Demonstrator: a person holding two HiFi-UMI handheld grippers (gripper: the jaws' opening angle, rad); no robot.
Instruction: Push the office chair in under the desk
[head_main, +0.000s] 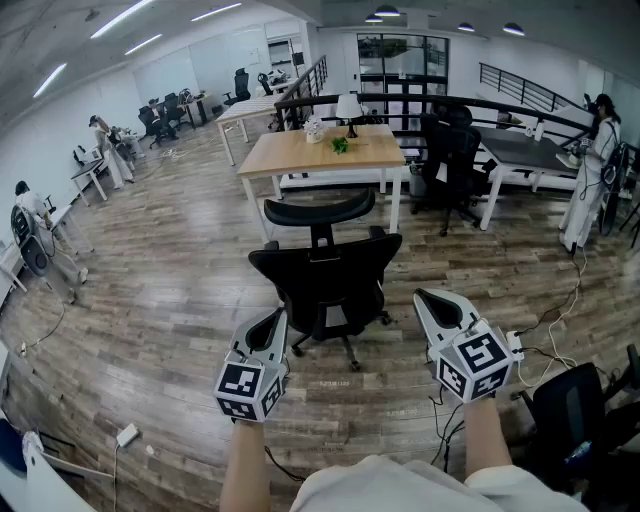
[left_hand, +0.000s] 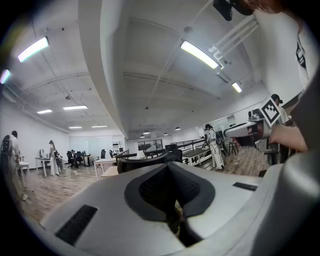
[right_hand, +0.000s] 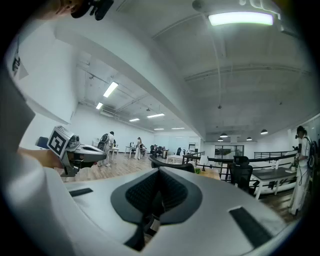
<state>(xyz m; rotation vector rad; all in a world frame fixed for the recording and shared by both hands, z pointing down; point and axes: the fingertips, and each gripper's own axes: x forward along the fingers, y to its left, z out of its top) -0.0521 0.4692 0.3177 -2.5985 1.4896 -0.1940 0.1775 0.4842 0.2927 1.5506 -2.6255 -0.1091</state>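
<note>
Head view: the black office chair (head_main: 325, 280) stands upright on the wooden floor (head_main: 170, 300), its backrest turned to the person and its headrest toward the wooden desk (head_main: 320, 150). It stands near the desk's front edge but apart from it, with bare floor between. There is open floor to its left; cables (head_main: 560, 310) trail on the floor to its right. The left gripper (head_main: 275, 320) and right gripper (head_main: 425, 297) hover level behind the chair, one on each side, neither touching it.

Left gripper view: the fingers are pressed together with nothing between them. The chair's headrest (left_hand: 150, 161) rises just beyond, and the right gripper (left_hand: 250, 131) shows at the right.

Right gripper view: the fingers are likewise closed and empty. It adds the left gripper (right_hand: 87, 150) and a second black chair (right_hand: 241, 172).
</note>
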